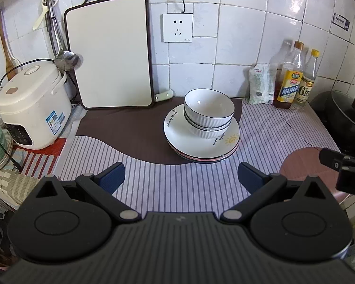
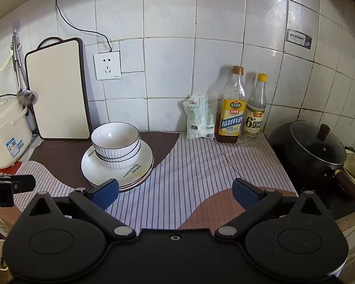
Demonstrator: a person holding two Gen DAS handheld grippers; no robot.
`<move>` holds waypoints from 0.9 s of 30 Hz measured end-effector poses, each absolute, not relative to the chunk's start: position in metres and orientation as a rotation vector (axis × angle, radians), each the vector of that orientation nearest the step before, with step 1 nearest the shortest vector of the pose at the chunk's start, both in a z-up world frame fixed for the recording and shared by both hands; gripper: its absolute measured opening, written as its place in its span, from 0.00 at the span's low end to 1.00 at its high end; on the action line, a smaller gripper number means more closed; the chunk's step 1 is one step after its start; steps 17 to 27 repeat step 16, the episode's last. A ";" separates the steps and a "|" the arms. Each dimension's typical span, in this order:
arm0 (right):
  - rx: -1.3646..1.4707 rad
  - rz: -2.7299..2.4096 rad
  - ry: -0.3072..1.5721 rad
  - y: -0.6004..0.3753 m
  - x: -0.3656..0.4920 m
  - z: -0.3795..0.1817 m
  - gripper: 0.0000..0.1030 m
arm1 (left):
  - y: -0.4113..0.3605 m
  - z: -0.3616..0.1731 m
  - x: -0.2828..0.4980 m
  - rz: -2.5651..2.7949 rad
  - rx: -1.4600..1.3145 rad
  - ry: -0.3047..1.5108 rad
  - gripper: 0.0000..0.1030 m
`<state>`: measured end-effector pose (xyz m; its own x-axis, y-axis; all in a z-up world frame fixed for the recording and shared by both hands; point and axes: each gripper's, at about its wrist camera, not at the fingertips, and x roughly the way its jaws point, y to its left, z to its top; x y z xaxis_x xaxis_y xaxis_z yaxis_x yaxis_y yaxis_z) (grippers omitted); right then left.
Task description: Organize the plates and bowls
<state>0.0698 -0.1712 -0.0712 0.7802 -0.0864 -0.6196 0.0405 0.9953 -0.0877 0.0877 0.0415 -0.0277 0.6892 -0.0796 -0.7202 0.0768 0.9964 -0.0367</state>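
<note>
- Bowls [image 1: 208,108] are seen nested, two at least, on top of a stack of plates [image 1: 201,142]; the whole pile is set on the brown patch of the counter mat [image 1: 177,184], toward the back edge of the counter and near the tiled wall.
- Judged from this arrangement, the sorting is taken to be finished or nearly so, as no loose plate or bowl is seen elsewhere on the counter.
- The nested bowls are seated slightly off the centre of the top plate, toward the back; if a further step is intended, they would best be centred with a light nudge so that the pile is not tipped.
- The left gripper [image 1: 181,177] is held above the striped front part of the mat, well apart from the pile, its jaws spread wide and nothing held.
- The right gripper [image 2: 175,193] is likewise held over the front of the mat, just right of the pile, jaws wide and empty.
- A cutting board [image 1: 108,52] is leaned on the wall at the back left, with a rice cooker [image 1: 30,104] beside it at the left edge.
- Two bottles [image 2: 241,108] and a packet [image 2: 199,118] are stood against the wall at the back right; a lidded pan [image 2: 317,149] is kept beyond the right edge.
</note>
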 end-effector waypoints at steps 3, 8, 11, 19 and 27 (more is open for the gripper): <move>-0.070 -0.069 0.678 -0.171 0.070 -0.072 1.00 | 0.043 -0.029 0.088 -0.081 -0.010 0.802 1.00; -0.057 -0.074 0.688 -0.172 0.072 -0.076 1.00 | 0.041 -0.029 0.088 -0.072 -0.003 0.789 1.00; -0.040 -0.082 0.695 -0.174 0.076 -0.078 1.00 | 0.040 -0.029 0.090 -0.070 0.001 0.785 1.00; -0.026 -0.086 0.707 -0.178 0.078 -0.080 1.00 | 0.037 -0.030 0.093 -0.069 0.007 0.792 1.00; -0.026 -0.086 0.707 -0.178 0.078 -0.080 1.00 | 0.037 -0.030 0.093 -0.069 0.007 0.792 1.00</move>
